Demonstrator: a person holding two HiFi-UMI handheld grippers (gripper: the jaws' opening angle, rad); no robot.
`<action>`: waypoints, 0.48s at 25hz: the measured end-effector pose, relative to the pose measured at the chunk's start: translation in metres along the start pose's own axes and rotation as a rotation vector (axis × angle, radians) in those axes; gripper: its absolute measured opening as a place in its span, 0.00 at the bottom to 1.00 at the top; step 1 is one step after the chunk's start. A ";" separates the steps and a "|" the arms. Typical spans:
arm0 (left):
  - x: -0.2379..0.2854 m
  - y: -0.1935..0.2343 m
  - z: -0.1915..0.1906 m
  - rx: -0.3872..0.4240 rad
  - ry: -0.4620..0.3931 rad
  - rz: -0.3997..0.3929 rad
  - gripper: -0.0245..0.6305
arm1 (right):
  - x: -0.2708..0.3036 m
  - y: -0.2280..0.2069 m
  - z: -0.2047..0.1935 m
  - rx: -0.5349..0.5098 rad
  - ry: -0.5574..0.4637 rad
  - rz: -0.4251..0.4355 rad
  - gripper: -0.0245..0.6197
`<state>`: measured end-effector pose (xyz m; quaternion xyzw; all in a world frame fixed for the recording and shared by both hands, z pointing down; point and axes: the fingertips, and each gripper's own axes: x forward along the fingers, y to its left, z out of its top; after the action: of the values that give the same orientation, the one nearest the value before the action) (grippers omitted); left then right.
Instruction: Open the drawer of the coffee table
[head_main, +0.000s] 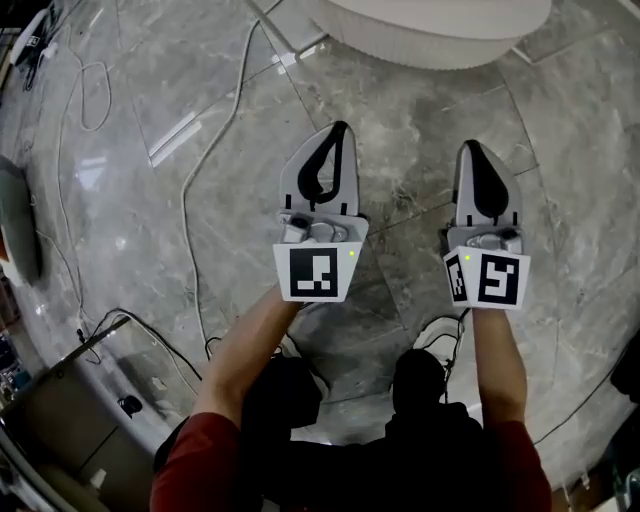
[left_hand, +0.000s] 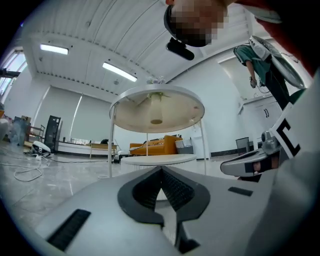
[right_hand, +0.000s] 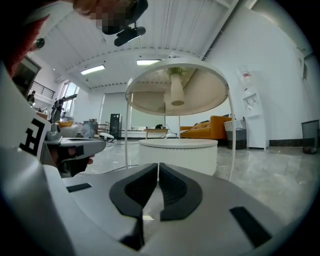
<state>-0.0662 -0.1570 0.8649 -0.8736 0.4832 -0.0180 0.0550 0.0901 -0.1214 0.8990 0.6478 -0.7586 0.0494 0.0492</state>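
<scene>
the left tongs are low over the floor, on the near side of the coffee table and a bit off to its left. they are pinched shut with nothing in them. the coffee table is low, round and white, and it sits ahead, the way both tongs point. the right tongs are on its near side too, more in line with its middle and, i think, a bit closer. they are also pinched shut with nothing in them. i cannot see the drawer or a handle on its round side.
</scene>
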 end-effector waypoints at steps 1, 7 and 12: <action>-0.002 -0.001 -0.001 -0.001 0.002 -0.004 0.06 | -0.001 0.001 -0.004 0.006 0.007 -0.002 0.07; -0.008 -0.009 0.002 0.042 -0.024 -0.035 0.06 | 0.008 -0.003 -0.024 0.113 0.025 0.006 0.07; -0.003 -0.015 -0.006 0.035 0.006 -0.038 0.06 | 0.037 -0.016 -0.048 0.373 0.045 0.033 0.15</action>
<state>-0.0553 -0.1471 0.8725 -0.8814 0.4664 -0.0299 0.0684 0.1007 -0.1534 0.9514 0.6320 -0.7455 0.2043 -0.0557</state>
